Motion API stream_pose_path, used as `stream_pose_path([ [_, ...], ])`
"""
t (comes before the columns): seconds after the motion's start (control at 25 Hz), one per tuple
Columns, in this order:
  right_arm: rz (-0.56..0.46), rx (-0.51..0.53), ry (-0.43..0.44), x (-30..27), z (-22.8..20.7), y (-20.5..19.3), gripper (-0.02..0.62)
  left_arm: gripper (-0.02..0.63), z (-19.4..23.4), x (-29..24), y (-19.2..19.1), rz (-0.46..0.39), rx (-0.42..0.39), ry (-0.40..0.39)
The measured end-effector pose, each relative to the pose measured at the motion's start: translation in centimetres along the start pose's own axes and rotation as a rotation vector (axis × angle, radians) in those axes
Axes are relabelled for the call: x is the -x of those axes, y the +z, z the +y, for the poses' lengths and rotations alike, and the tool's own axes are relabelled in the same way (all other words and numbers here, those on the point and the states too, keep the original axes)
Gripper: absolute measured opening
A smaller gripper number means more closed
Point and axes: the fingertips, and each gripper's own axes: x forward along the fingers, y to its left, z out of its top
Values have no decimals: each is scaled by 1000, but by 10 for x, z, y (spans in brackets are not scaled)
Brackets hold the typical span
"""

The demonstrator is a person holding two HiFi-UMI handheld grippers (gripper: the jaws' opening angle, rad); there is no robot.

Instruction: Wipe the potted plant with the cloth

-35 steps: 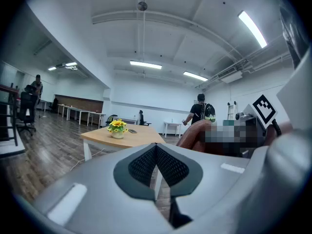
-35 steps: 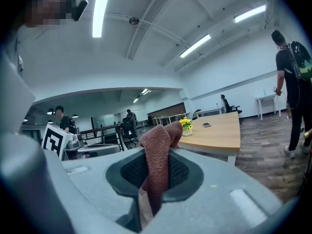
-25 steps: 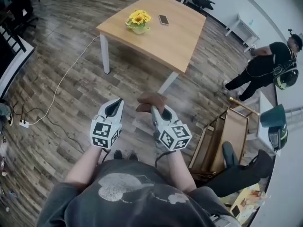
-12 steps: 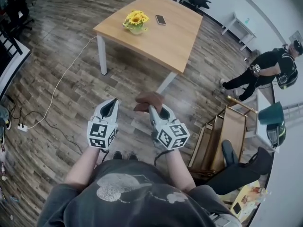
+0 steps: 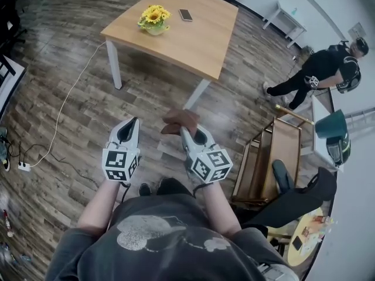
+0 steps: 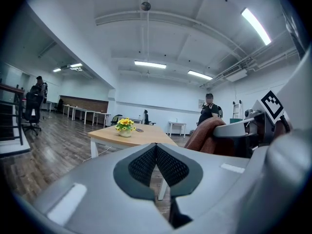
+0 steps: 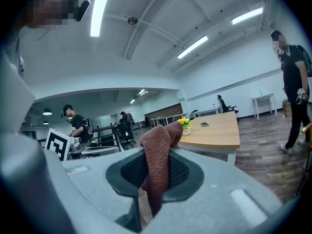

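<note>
**Left gripper** (image 6: 156, 150): jaws pressed flat together, nothing between them. It is held roughly level above the floor, left of the right gripper and clear of it.

**Right gripper** (image 7: 155, 172): jaws clamped on the cloth (image 7: 159, 147). It is held roughly level and points towards the bench.

**Cloth:** reddish-brown with a coarse knit. One fold stands up between the right jaws and bunches out past their tips. A short tail hangs below them. It touches nothing but the jaws.

**Plant** (image 5: 153, 19): yellow flowers in a small pale pot. It stands upright on the bench near the left corner, ahead of both grippers and well apart from them and the cloth.

**Bench** (image 5: 199, 45): light wood top on white legs.

**Phone** (image 5: 186, 15): lies flat on the bench, near the plant on its right, not touching it.

**Floor** (image 5: 76, 69): dark wood planks.

**Cable** (image 5: 63, 107): white. It runs across the floor from the bench's left leg to a power strip (image 5: 23, 166) at the left edge.

**Person** (image 5: 319, 75): in black clothes, standing on the floor right of the bench, well apart from it.

**Wooden frame** (image 5: 275, 163): stands on the floor at the right, near the right gripper.
</note>
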Motion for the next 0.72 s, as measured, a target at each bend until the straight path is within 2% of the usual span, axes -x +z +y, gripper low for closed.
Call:
stream_pose_path([
  [0.2, 7, -27, -9, -5, -18, -6, 48, 18, -4, -11, -5, 13, 6, -9],
  [0.4, 30, -49, 34, -36, -43, -11, 49, 18, 7, -37, -9, 29, 3, 33],
  [0.72, 30, -59, 98, -103, -110, 21, 49, 18, 22, -115, 4, 44, -13, 98],
])
